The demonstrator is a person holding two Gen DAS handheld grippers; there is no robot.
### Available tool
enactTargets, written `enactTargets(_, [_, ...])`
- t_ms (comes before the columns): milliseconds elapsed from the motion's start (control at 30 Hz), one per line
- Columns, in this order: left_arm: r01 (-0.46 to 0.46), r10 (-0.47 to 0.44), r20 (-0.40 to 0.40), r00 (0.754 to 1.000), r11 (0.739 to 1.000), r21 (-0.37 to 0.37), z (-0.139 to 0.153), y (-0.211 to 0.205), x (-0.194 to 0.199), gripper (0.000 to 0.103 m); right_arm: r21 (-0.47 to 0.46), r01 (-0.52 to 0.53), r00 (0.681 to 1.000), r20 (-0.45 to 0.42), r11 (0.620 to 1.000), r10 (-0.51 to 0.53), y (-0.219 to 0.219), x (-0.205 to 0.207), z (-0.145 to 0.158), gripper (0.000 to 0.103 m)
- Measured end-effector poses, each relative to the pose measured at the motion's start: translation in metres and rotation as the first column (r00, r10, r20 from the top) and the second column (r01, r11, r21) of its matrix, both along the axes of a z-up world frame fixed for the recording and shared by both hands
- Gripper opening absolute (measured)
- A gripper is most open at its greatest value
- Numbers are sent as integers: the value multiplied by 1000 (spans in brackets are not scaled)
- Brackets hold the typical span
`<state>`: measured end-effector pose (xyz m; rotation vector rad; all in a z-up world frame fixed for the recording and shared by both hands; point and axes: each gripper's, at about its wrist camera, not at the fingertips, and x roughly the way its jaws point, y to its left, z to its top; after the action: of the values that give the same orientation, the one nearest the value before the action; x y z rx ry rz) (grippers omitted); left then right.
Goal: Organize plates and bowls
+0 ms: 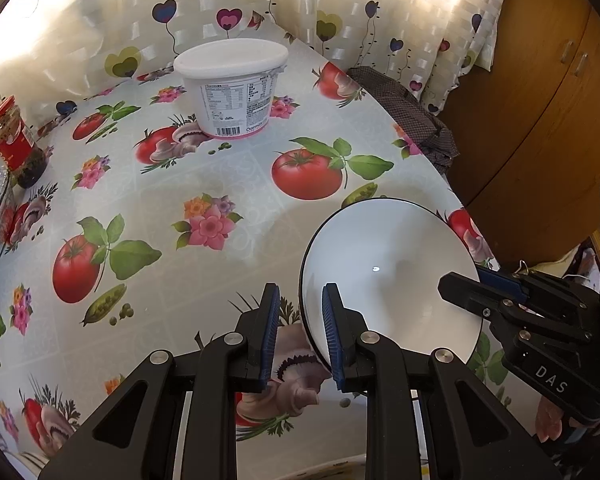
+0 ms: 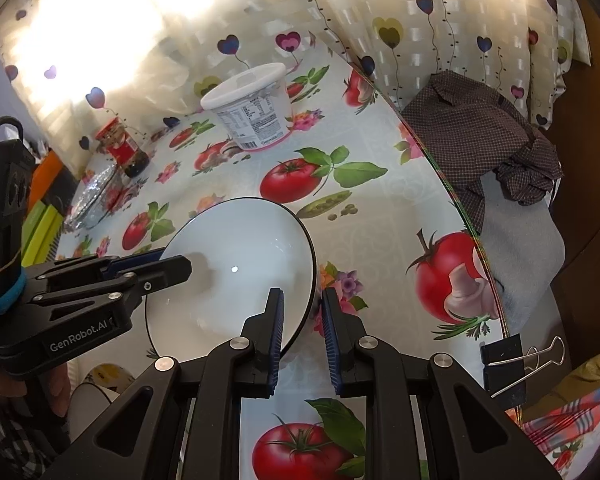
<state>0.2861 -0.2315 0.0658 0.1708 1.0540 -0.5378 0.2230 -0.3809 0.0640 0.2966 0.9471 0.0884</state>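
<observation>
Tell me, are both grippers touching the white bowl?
Touching. In the left wrist view, the left gripper straddles the bowl rim, its right pad against the inner wall. In the right wrist view, the right gripper likewise pinches the opposite rim.

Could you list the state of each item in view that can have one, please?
white bowl: empty, tilted, rim held on both sides.
left gripper: shut on the bowl's rim.
right gripper: shut on the bowl's rim.
white tub: upright, lid on.
glass jar: upright, red lid on.
binder clip: clamped on the table's edge.
</observation>
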Motion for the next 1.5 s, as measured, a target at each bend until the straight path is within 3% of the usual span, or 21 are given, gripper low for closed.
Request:
enactTargets(167, [-7,6,6,1000,1000,1,0,1,1,23,-11,14,1000,15,1000,-14,0,-4,3,19])
enactTargets(567, [1,-1,11,1000,1000,1,0,-2,-2,8,-39,27,999,39,999,-25,7,-12,7,16])
enactTargets(1100, [-23,23,12,1000,1000,-3,4,1,-6,8,-20,61,997,51,998,-60,7,-15,11,15])
enactTargets(1500, [-33,34,29,999,999,-30,22,5,-21,8,-22,73,993,91,997,-71,10,-30,32,15])
